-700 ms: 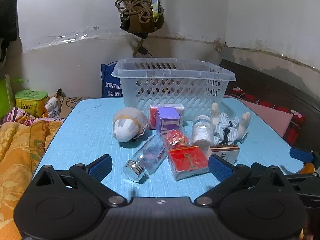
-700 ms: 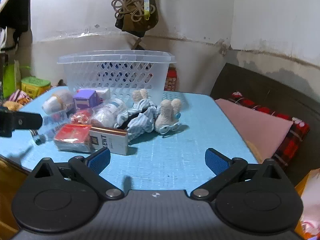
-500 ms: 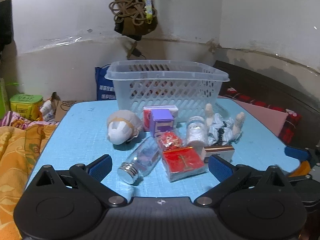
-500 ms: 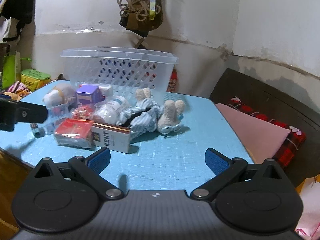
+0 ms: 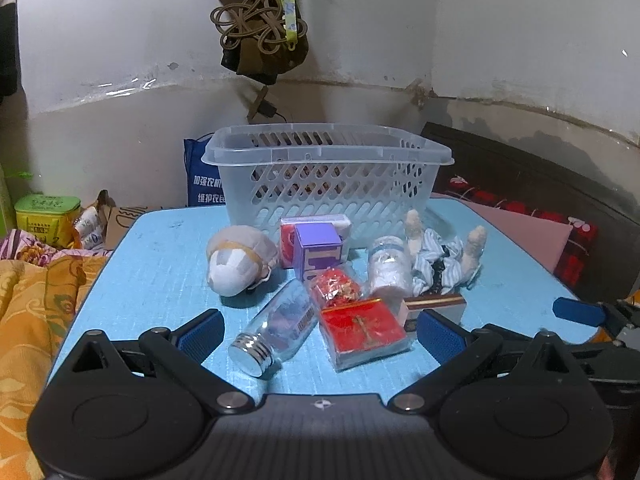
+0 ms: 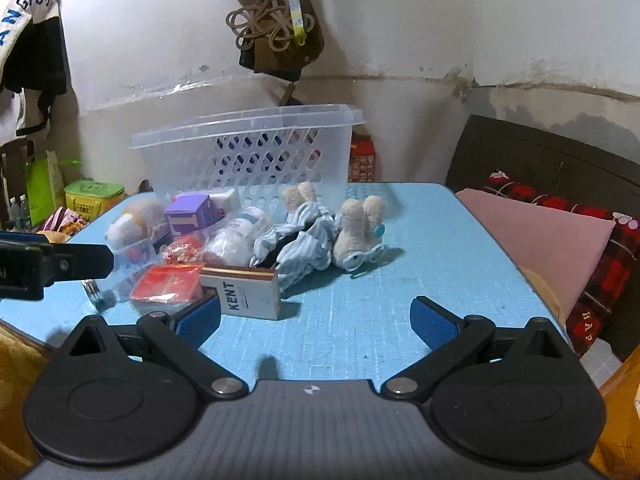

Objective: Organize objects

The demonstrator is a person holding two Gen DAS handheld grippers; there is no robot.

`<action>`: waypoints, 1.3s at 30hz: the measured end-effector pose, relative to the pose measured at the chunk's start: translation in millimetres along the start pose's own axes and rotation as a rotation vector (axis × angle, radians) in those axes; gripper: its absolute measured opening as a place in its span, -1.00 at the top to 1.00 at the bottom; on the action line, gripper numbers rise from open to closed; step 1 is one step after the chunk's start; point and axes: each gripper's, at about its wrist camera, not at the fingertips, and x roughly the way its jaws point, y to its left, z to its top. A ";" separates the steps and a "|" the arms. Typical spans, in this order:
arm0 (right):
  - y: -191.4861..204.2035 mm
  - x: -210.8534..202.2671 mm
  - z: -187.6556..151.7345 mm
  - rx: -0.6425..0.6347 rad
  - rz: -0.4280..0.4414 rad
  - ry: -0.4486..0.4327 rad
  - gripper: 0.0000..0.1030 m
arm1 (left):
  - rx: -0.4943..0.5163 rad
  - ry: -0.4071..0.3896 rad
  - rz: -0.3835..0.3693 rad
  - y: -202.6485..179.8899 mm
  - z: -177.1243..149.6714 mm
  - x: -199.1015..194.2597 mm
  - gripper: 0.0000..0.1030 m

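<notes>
A blue desk (image 5: 160, 272) carries a clear basket (image 5: 328, 184) at 12 o'clock, with a cluttered pile just before it: glass bottle (image 5: 276, 328), red packet (image 5: 362, 330), KENT box (image 6: 248, 294). Left gripper (image 5: 320, 334) and right gripper (image 6: 316, 320) hover with jaws wide, holding nothing.

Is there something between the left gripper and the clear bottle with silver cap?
Nothing visible. The clear bottle with silver cap lies on the blue table directly ahead of the open left gripper, cap toward it.

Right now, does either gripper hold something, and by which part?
Nothing is held. The left gripper and the right gripper are both open above the light blue table, touching none of the objects.
</notes>
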 end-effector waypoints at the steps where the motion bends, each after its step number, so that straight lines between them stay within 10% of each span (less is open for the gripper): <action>1: -0.8 -0.7 0.1 0.002 -0.001 -0.006 -1.00 | -0.017 0.005 -0.008 2.1 2.0 2.1 -1.00; 39: -7.8 6.9 -3.1 0.002 0.006 0.015 -1.00 | -0.009 0.025 0.008 1.7 4.0 12.1 -1.00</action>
